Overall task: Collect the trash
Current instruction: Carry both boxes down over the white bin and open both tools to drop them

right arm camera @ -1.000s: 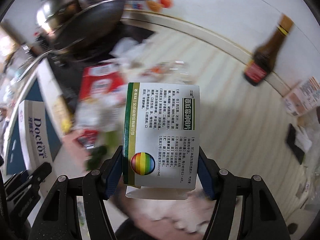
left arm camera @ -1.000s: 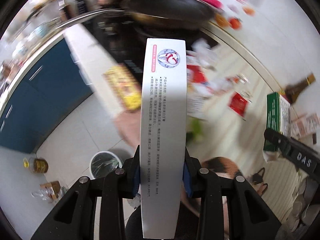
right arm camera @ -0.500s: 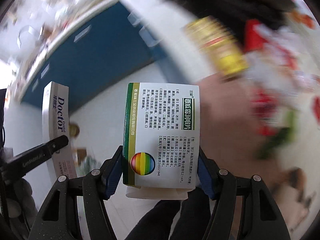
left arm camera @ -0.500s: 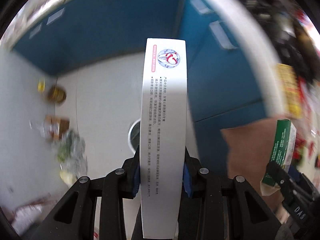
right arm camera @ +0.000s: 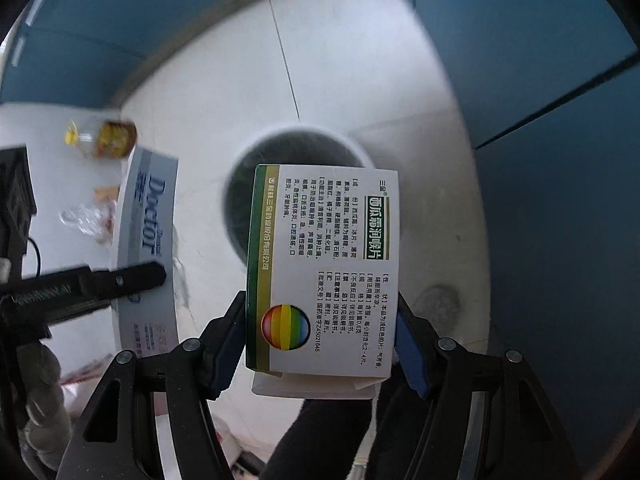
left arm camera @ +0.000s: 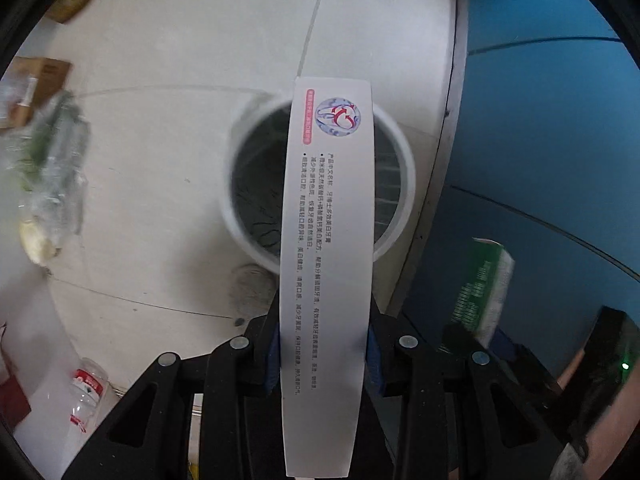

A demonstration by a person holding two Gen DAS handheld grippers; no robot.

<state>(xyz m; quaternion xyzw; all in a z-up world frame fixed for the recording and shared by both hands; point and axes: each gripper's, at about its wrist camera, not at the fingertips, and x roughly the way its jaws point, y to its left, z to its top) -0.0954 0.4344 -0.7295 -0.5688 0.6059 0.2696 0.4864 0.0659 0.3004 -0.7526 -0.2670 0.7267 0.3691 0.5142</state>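
Both views have swung off the cluttered countertop with the pan and bottle and now look down at the pale tiled floor (left arm camera: 168, 60), blue cabinet fronts (right arm camera: 560, 160) off to the side.

Biggest thing that matters: the round white waste bin with a dark liner (left arm camera: 236, 184) sits straight ahead of and below both tools, mouth open.

Left gripper (left arm camera: 322, 354) is pinching a long white toothpaste carton with small print (left arm camera: 326, 240), pads pressed on its two narrow sides. The carton's far end crosses over the bin's opening.

Right gripper (right arm camera: 320, 340) is clamped on a white and green medicine box with a rainbow ball logo (right arm camera: 324, 264), jaws fairly wide since it's a wide box. Its top edge overlaps the bin's rim (right arm camera: 300, 130) in that view.

Smaller stuff: crumpled clear plastic wrap (left arm camera: 52, 168) and a clear plastic bottle with a red label (left arm camera: 86, 392) lie on the floor left of the left tool.

So I'd say this is the drop step, both boxes brought to the bin but not let go. Next move probably needs each box centred over the mouth, then the jaws spread. The long carton could catch the rim if it goes crooked.
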